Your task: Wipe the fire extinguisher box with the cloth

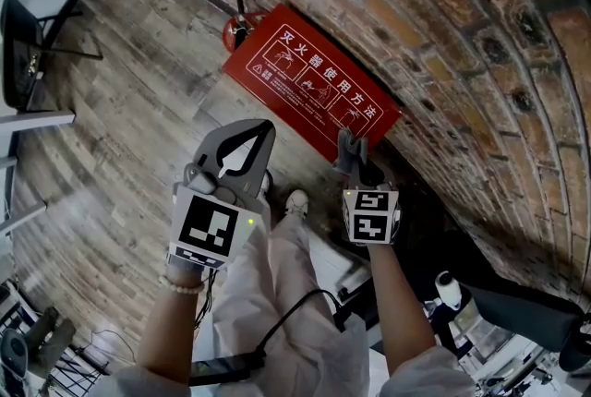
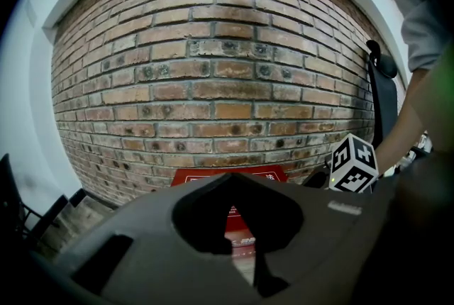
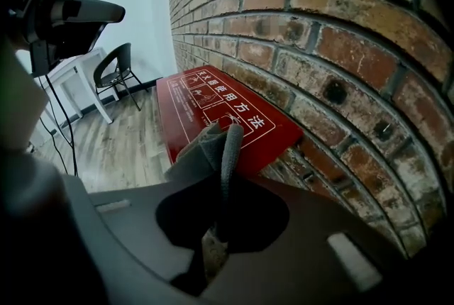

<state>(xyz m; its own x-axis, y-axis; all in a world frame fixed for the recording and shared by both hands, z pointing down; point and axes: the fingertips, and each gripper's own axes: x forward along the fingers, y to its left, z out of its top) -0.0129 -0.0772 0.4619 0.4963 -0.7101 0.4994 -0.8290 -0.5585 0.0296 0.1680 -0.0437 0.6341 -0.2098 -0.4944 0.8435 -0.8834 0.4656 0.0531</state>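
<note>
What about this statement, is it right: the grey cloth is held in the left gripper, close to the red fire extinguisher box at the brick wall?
Not quite. The grey cloth is held in the right gripper, not the left gripper, as the right gripper view shows; it is close to the red fire extinguisher box at the brick wall.

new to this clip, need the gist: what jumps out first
A red fire extinguisher box with white print sits at the foot of the brick wall. The right gripper pinches a grey cloth near one end of it; the left gripper, shut and empty, hangs beside.
</note>
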